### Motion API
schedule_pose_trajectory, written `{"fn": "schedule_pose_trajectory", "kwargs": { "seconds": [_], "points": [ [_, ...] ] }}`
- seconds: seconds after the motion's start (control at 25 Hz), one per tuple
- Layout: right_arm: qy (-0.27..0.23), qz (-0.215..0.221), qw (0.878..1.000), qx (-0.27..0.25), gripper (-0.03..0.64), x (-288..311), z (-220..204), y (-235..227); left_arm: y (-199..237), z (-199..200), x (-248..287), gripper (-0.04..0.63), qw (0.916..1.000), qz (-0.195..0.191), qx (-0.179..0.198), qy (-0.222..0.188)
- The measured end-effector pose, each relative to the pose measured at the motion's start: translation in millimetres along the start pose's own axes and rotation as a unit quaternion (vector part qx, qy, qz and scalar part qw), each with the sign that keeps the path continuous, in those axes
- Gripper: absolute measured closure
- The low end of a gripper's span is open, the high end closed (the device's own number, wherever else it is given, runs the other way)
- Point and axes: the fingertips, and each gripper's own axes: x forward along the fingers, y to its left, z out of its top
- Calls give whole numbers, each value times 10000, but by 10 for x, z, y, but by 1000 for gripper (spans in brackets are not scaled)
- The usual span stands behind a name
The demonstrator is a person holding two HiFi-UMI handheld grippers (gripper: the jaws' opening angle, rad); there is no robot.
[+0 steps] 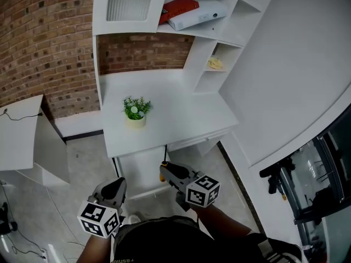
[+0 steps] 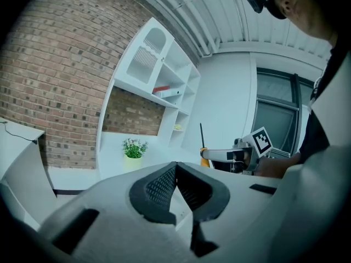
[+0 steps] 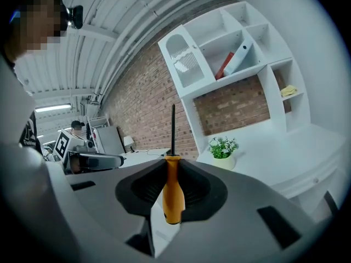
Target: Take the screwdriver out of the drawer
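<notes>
1. The right tool (image 3: 171, 181) is clamped on the screwdriver (image 3: 173, 199). Its jaws press on the orange handle from both sides, and the dark shaft stands straight up out of them.
2. In the head view the right tool (image 1: 164, 170) is in the air in front of the worktop's (image 1: 181, 122) front edge, above the floor (image 1: 82, 163). The screwdriver (image 1: 164, 159) points towards that edge.
3. The screwdriver is clear of the drawer (image 1: 200, 139), which sits under the front edge near the worktop's right corner. I cannot tell whether the drawer is pulled out at all.
4. The left tool (image 2: 176, 172) is closed, with its ribbed pads meeting at the tips and nothing between them.
5. In the head view the left tool (image 1: 116, 185) is lower and further from the worktop than the right one, and the two are well apart.
6. A potted plant (image 1: 136, 112) stands on the worktop, nearer its left edge than its right and about midway between back and front.
7. On the shelf (image 1: 211, 33) above the worktop, a red book (image 1: 179, 8) leans beside a white box (image 1: 198, 15).
8. A brick wall (image 1: 38, 48) runs behind the worktop and to its left.
</notes>
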Motion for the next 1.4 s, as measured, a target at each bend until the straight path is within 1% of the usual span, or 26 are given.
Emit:
{"fn": "schedule_pose_trajectory", "kwargs": {
  "seconds": [0.24,0.4,0.64,0.8,0.92,1.04,1.16,1.4],
  "points": [
    [25,270,9994,-232,545,-416,81,-130,-367,15,173,577,9994,304,-73,-159],
    [57,400,9985,-366,545,-715,35,-253,-661,-67,279,577,9984,509,-131,-204],
    [72,750,9969,-212,545,-1128,-83,-395,-1154,-265,353,577,9964,798,-236,-171],
    [114,977,9951,-126,545,-1348,-160,-448,-1382,-381,338,577,9933,1101,-328,-129],
    [225,1119,9934,-137,545,-1466,-225,-468,-1558,-423,304,577,9916,1235,-359,-113],
    [264,1145,9929,-176,545,-1531,-260,-474,-1638,-480,265,577,9913,1272,-343,-30],
    [212,1104,9935,-168,545,-1567,-257,-431,-1623,-487,218,577,9916,1252,-330,0],
    [48,917,9957,-93,545,-1536,-210,-300,-1543,-349,216,577,9951,958,-231,-5]
  ]
}}
